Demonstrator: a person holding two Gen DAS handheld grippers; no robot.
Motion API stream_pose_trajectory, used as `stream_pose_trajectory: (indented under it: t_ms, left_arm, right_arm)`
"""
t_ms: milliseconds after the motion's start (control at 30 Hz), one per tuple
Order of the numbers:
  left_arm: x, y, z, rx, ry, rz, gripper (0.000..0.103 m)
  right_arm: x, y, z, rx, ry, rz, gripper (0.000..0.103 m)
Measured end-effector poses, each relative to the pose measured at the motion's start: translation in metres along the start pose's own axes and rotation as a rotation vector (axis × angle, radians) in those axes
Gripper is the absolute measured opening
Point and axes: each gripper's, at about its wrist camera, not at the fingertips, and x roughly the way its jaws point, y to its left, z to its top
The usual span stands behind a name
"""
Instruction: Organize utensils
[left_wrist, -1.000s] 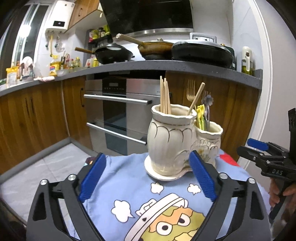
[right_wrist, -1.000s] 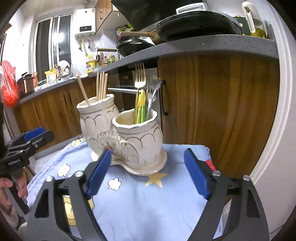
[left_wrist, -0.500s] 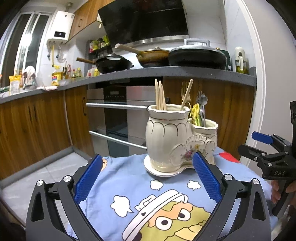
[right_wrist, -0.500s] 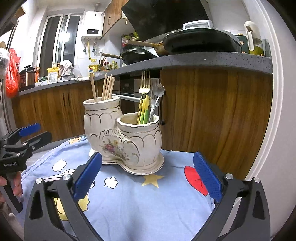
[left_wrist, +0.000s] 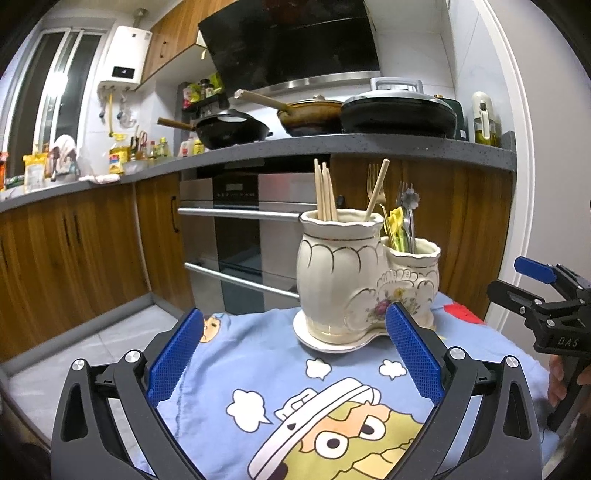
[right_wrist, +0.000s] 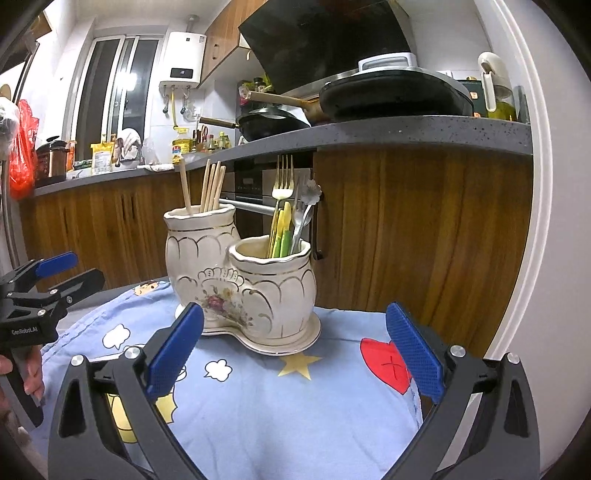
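The utensil holder (left_wrist: 364, 280) I'm working around is glazed cream ceramic, two scalloped, gold-edged jars joined on one saucer-like base, with a painted flower spray where they meet. The taller jar (right_wrist: 199, 251) holds pale wooden chopsticks (left_wrist: 325, 194); the shorter jar (right_wrist: 275, 288) holds a metal fork (right_wrist: 282, 181), yellow-green handled pieces (right_wrist: 280, 232) and what I take for a spoon with a flower-shaped end, though it is small in both views. The holder stands on a soft blue cartoon-print cloth (right_wrist: 258, 398) covering the table.

My left gripper (left_wrist: 293, 354) points slightly downward, its ribbed blue pads well apart with nothing between them; the holder sits just beyond and toward its right fingertip. My right gripper (right_wrist: 293, 349) also tilts slightly down, its jaws having just been opening and now spread wide, empty; the holder lies ahead of it, nearer its left pad. Each gripper shows at the edge of the other's view, fingers of a hand (right_wrist: 31, 376) on the left one's grip.
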Motion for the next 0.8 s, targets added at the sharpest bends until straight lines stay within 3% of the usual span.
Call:
stream_pose_trajectory:
  t_ms: [800]
  left_arm:
    - [-0.0002, -0.0002, -0.0005, -0.001, -0.001, -0.001, 0.098]
  right_arm:
    - [0.0006, -0.002, 0.0001, 0.004, -0.004, -0.002, 0.097]
